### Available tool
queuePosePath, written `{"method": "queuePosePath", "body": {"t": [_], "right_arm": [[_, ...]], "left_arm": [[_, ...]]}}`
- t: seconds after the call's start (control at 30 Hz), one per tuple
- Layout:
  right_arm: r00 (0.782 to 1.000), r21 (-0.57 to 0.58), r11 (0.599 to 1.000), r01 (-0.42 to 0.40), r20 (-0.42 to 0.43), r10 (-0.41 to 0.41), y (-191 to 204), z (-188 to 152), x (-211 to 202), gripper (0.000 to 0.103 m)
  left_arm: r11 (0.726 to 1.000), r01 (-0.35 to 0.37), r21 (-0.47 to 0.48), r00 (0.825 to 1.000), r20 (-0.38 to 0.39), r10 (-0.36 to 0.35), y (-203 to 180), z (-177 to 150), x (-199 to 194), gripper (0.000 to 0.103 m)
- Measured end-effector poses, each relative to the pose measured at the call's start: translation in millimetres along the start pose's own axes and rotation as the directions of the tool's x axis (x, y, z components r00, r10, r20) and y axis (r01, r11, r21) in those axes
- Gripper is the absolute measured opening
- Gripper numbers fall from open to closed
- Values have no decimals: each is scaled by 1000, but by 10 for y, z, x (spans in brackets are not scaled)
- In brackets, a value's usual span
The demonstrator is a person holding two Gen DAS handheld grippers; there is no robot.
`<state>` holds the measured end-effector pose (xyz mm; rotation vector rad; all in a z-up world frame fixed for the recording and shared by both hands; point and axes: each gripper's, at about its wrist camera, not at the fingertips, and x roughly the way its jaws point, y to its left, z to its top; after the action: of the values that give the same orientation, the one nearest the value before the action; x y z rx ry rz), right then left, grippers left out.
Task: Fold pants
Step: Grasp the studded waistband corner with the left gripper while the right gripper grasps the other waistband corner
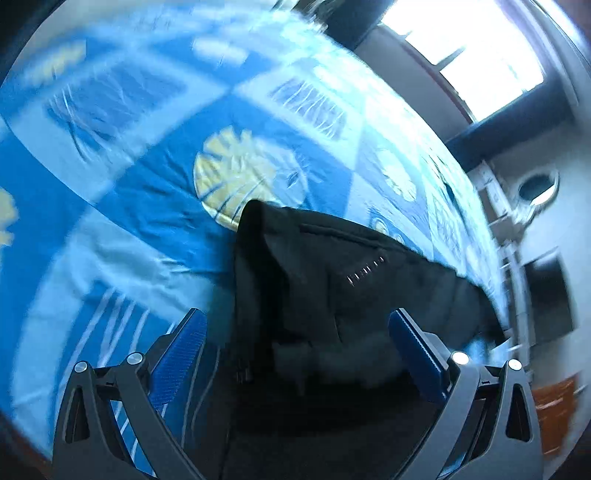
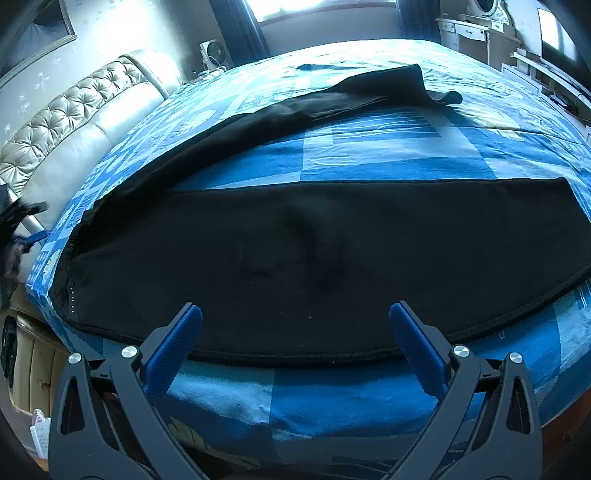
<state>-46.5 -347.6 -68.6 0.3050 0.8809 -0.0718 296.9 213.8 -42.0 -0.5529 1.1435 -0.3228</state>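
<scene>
Black pants point(image 2: 314, 251) lie spread on a blue patterned bedspread point(image 2: 388, 147). One leg runs flat across the near side. The other leg point(image 2: 332, 99) angles away toward the far side, its cuff rumpled. My right gripper point(image 2: 295, 314) hovers open just above the near leg's lower edge, nothing between its blue pads point(image 2: 173, 350). In the blurred left wrist view the waist end of the pants point(image 1: 332, 295) lies under my left gripper point(image 1: 295, 321), which is open with its blue pads point(image 1: 181, 358) either side of the cloth.
A tufted headboard point(image 2: 74, 110) borders the bed on the left, with a small fan point(image 2: 212, 51) behind it. White furniture point(image 2: 480, 33) stands along the far right wall. The bed's left edge point(image 2: 40, 291) drops off beside the waistband.
</scene>
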Motion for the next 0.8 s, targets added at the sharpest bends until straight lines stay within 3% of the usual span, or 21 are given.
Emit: {"method": "queuePosePath", "body": {"t": [0.1,0.27,0.3,0.37,0.47,0.63,0.8], "right_arm": [[1000,2,1000,0,-3,0,-2,12,22,101],[1000,33,999,-11,-3,11,-23,55,60,101],[1000,37,999,-13,-6,14,-27,67,74,101],[1000,46,999,-19,-13,20,-27,85,108,101],[998,61,997,-51,-41,54,-20,108,195,101],[990,64,993,-103,-92,109,5,175,327,101],[965,-25,969,-245,-102,241,183,601,405,101]], "left_arm": [[997,17,-71,997,-73,-22,148,150,266,98],[1000,31,-2,996,-86,-31,7,260,463,97],[999,31,18,996,-82,-29,-15,281,483,92],[999,14,43,994,-109,-9,-90,304,555,11],[1000,-17,-25,990,-142,13,24,351,682,11],[999,9,-42,991,-130,-15,80,359,638,9],[999,18,-50,992,-124,-24,147,379,625,9]]}}
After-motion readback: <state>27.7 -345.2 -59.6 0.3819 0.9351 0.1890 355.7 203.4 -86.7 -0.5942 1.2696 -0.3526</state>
